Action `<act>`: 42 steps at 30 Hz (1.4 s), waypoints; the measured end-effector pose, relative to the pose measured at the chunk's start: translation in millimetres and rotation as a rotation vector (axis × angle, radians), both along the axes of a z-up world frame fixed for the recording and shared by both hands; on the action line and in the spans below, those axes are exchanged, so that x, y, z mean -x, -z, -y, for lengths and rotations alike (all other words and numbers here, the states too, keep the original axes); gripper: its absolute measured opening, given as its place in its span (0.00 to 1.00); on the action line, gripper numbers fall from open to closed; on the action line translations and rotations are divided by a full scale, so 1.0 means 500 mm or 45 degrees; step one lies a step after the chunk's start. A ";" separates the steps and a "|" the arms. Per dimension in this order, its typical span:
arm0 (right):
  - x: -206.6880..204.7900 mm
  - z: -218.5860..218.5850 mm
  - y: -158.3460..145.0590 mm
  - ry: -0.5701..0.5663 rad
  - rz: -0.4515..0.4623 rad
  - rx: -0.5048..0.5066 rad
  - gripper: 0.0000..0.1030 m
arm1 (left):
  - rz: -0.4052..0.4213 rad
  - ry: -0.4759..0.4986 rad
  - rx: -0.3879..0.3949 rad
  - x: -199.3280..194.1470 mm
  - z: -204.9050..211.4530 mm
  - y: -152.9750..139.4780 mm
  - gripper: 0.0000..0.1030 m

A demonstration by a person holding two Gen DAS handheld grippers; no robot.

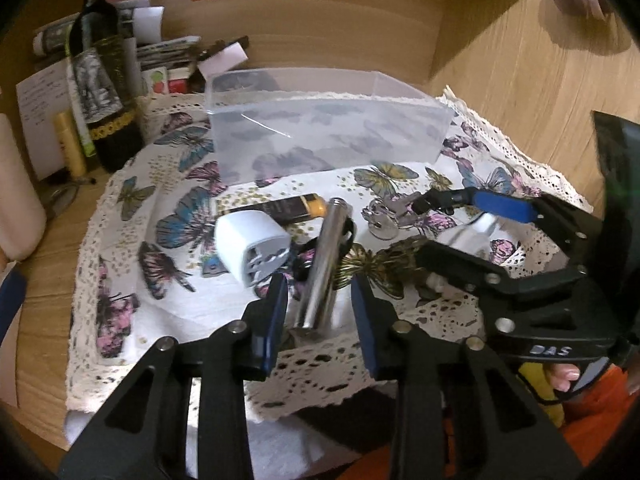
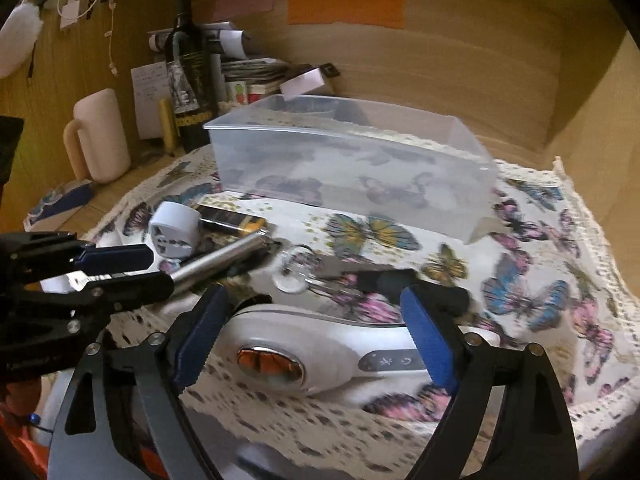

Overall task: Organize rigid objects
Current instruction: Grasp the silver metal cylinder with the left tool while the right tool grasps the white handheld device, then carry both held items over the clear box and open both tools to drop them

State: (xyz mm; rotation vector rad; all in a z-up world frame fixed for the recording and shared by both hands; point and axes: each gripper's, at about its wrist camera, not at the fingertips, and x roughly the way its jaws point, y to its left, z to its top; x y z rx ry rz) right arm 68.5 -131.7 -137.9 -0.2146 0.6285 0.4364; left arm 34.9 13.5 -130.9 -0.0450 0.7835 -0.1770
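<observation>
A clear plastic bin [image 1: 320, 136] stands on the butterfly cloth [image 1: 132, 264], also in the right wrist view [image 2: 352, 168]. In front lie a silver metal tube [image 1: 324, 264], a white travel adapter [image 1: 252, 248], a black and orange battery [image 1: 292, 206] and a key bunch [image 1: 384, 216]. My left gripper [image 1: 320, 316] is open, its pads either side of the tube's near end. My right gripper [image 2: 316, 336] is open around a white handheld device [image 2: 320, 352]; it shows at the right in the left wrist view [image 1: 472, 224]. The tube [image 2: 224, 260] and adapter [image 2: 174, 232] show there too.
A dark wine bottle [image 2: 190, 68], a cream mug [image 2: 100, 136], stacked papers and small boxes [image 2: 256, 72] crowd the back left. Wooden shelf walls [image 2: 480, 60] close the back and right. A black key fob [image 2: 400, 280] lies by the keys [image 2: 296, 276].
</observation>
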 end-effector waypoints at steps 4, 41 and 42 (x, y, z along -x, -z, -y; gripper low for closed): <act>0.011 0.037 -0.004 0.055 0.023 0.017 0.84 | -0.029 -0.006 0.005 -0.028 0.011 0.009 0.32; -0.038 0.165 0.017 0.404 -0.068 -0.193 0.39 | 0.099 -0.008 -0.088 -0.027 0.051 -0.014 0.15; -0.035 0.170 0.011 0.412 -0.052 -0.192 0.38 | 0.107 -0.007 -0.088 -0.027 0.051 -0.019 0.15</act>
